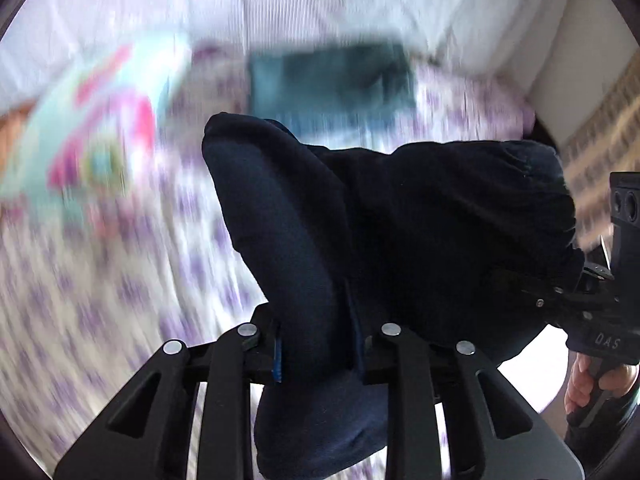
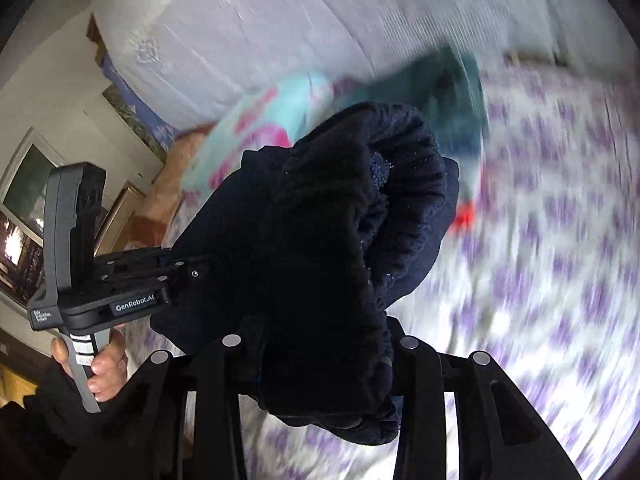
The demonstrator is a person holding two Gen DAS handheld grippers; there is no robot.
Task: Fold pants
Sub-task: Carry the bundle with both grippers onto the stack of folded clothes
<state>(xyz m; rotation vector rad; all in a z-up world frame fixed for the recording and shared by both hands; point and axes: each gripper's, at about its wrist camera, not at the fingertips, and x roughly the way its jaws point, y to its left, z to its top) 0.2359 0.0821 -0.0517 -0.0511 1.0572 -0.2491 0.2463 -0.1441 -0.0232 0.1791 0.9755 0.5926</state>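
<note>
At 6 o'clock in the left wrist view, the left gripper (image 1: 318, 354) was clamped on a thick fold of the navy pants (image 1: 400, 216), its jaws pressed against the fabric from both sides, with a blue pad edge showing on the left one. The cloth bulged below the jaws and rose above them toward 12 o'clock, spreading toward 3 o'clock, where the gathered waistband met the right gripper (image 1: 560, 300) and the hand (image 1: 592, 384) on its handle. In the right wrist view, the right gripper (image 2: 320, 356) at 6 o'clock was likewise closed on the bunched elastic waistband of the pants (image 2: 320, 220), which were held up off the bed. At 9 o'clock there, the left gripper (image 2: 176, 272) bit into the same garment, a hand (image 2: 100, 368) below it around the grip. Beyond the pants lay the blurred bedsheet (image 2: 560, 280) with purple print, then a teal folded cloth (image 1: 332, 76) toward 12 o'clock, a pale blue and pink garment (image 1: 100, 120) toward 10 o'clock, and farthest, a white pillow (image 2: 260, 20).
</note>
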